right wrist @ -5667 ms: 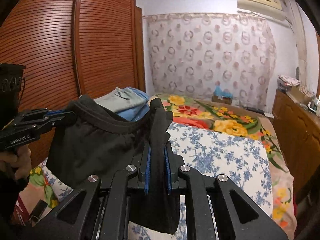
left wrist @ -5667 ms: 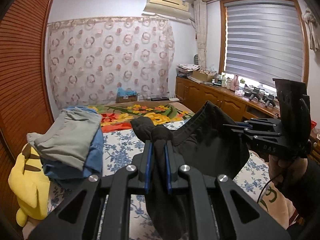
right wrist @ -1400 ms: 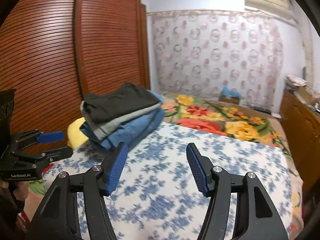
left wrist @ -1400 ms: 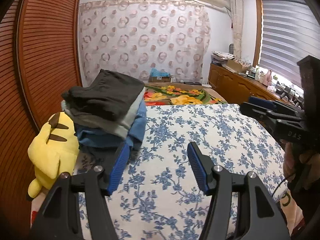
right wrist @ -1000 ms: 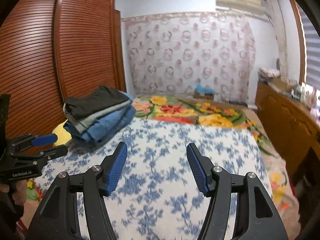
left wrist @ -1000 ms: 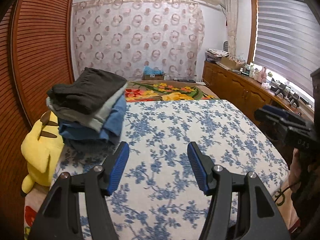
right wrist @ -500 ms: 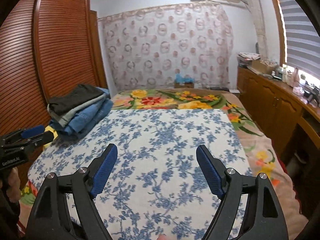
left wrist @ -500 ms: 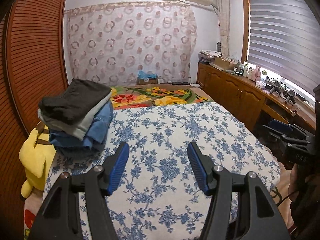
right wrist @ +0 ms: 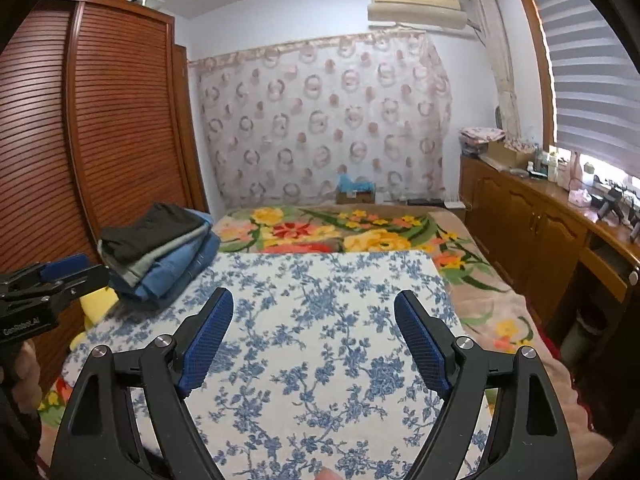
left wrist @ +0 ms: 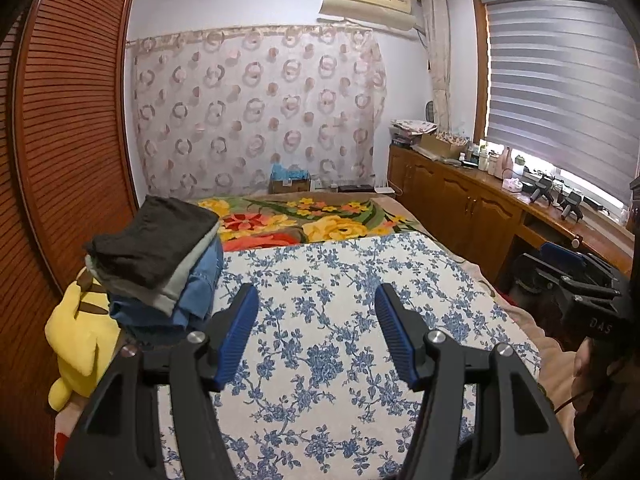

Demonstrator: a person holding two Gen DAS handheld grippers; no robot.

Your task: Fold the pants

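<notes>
The folded black pants (left wrist: 156, 236) lie on top of a stack of folded grey and blue clothes (left wrist: 192, 280) at the bed's left side, also seen in the right wrist view (right wrist: 152, 228). My left gripper (left wrist: 316, 300) hovers open over the blue-flowered sheet (left wrist: 340, 272), right of the stack, with nothing between its pads. My right gripper (right wrist: 314, 300) hangs over the middle of the sheet; its jaws are opening wider and hold nothing. Each gripper shows at the edge of the other's view: the right gripper (left wrist: 536, 264), the left gripper (right wrist: 92, 270).
A yellow plush toy (left wrist: 80, 328) lies beside the stack against the wooden slatted wardrobe (left wrist: 68, 140). A flowered blanket (left wrist: 304, 220) covers the bed's far end. Wooden cabinets (right wrist: 532, 220) with small items run along the right wall under the window.
Earlier both grippers were shut on the black pants; these now rest on the stack. Both grippers have since drawn back and up from the stack, and the right jaws have spread wider.
</notes>
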